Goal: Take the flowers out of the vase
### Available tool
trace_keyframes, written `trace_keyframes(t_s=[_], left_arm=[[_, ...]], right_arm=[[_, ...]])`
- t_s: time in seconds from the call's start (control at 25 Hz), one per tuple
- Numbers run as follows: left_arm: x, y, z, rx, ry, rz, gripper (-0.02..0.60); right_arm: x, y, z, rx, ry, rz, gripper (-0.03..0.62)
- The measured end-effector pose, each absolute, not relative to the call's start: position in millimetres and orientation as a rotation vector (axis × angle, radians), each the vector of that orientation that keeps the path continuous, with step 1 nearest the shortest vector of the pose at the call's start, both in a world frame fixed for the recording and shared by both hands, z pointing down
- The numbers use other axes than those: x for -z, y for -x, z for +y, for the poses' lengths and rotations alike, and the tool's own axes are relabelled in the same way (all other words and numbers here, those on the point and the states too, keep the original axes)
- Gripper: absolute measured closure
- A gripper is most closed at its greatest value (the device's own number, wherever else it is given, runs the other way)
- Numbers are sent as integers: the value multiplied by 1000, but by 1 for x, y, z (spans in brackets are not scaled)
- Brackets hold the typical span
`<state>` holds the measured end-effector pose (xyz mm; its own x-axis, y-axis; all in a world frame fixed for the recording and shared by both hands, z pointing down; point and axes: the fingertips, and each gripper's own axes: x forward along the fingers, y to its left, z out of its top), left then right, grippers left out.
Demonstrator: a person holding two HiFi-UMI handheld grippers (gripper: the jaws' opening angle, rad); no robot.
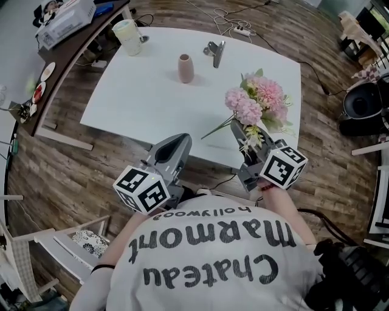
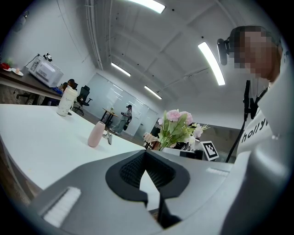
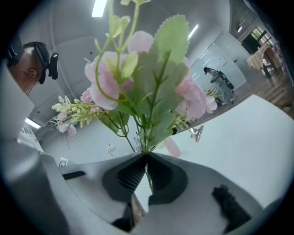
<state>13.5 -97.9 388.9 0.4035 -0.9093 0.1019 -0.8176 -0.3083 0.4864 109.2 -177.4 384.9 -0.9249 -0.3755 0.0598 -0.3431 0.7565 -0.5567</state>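
A bunch of pink flowers with green leaves (image 1: 258,103) is out of the vase and hangs over the right part of the white table (image 1: 121,103). My right gripper (image 1: 236,125) is shut on its thin green stems (image 3: 148,170), and the blooms (image 3: 147,87) fill the right gripper view. The small pink vase (image 1: 185,68) stands upright and empty at the table's far middle; it also shows in both gripper views (image 2: 96,134) (image 3: 172,147). My left gripper (image 1: 182,140) sits at the table's near edge, shut, with nothing between its jaws (image 2: 146,152).
A metal clip (image 1: 214,52) lies right of the vase. A pale lidded cup (image 1: 127,36) stands at the far left corner. A dark counter with a white appliance (image 1: 64,18) runs along the left. Cables (image 1: 234,27) lie on the wood floor, and a black bag (image 1: 364,109) sits at right.
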Motion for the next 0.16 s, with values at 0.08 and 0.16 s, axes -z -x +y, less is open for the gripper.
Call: trace_keyframes(t_s=[0.08, 0.16], left_arm=[[-389, -13, -98, 262, -2198, -1487, 575], [-389, -13, -98, 260, -2196, -1508, 575]], right_arm=[[-385, -110, -178, 902, 586, 2892, 569], [-385, -111, -178, 903, 583, 2894, 569]])
